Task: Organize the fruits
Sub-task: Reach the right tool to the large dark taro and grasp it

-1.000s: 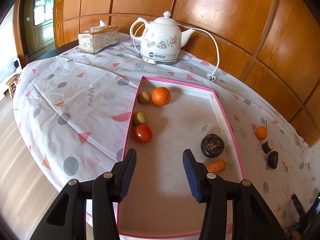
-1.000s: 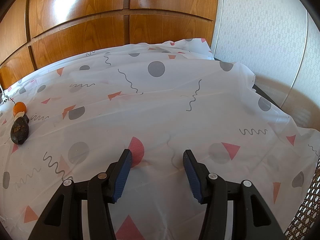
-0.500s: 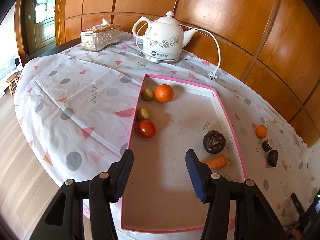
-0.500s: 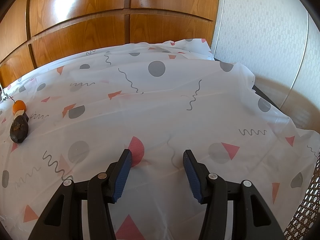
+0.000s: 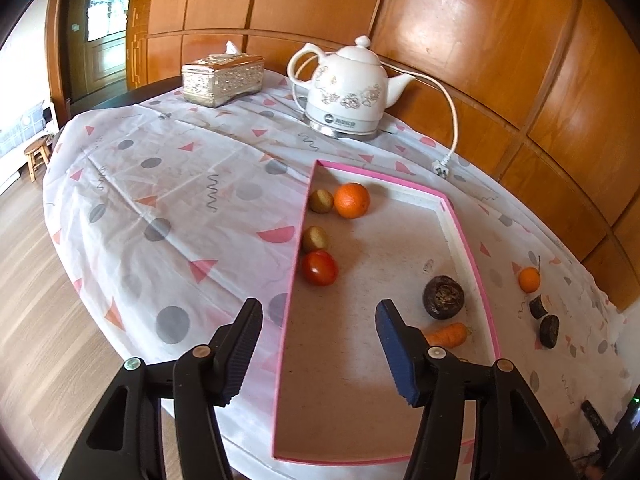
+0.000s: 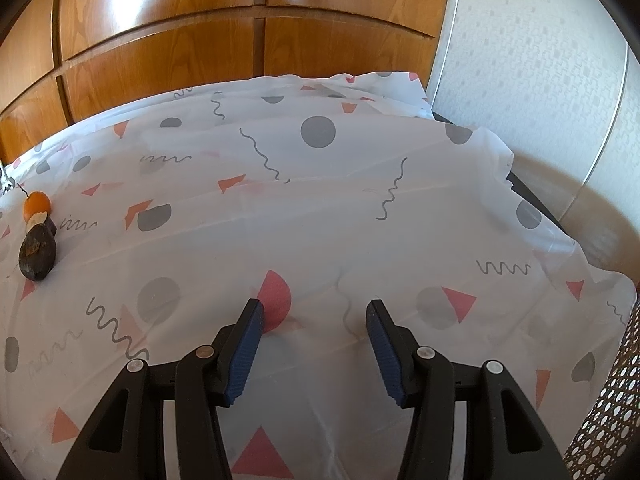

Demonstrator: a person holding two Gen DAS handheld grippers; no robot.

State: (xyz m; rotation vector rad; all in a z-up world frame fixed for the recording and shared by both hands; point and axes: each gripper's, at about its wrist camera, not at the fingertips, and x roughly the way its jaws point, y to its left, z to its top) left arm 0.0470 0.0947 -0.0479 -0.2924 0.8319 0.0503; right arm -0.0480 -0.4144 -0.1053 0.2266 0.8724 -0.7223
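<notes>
A pink-rimmed tray (image 5: 472, 248) lies on the patterned tablecloth. In it sit an orange (image 5: 351, 200), two kiwis (image 5: 321, 201) (image 5: 315, 239), a tomato (image 5: 319, 267), a dark round fruit (image 5: 444, 297) and a carrot (image 5: 447, 334). Outside the tray to the right lie a small orange (image 5: 529, 279) and two dark pieces (image 5: 549, 331); they also show in the right wrist view (image 6: 37, 203) (image 6: 37, 254). My left gripper (image 5: 318, 322) is open and empty above the tray's near end. My right gripper (image 6: 314, 322) is open and empty over bare cloth.
A white electric kettle (image 5: 347, 88) with its cord (image 5: 448, 120) and a silver tissue box (image 5: 223, 78) stand at the back. Wood panelling runs behind the table. The table edge drops to wooden floor at the left. A woven chair back (image 6: 608, 420) is at the right.
My left gripper has pulled back and up from the tray, so more of the tray and table shows. The right gripper has stayed still.
</notes>
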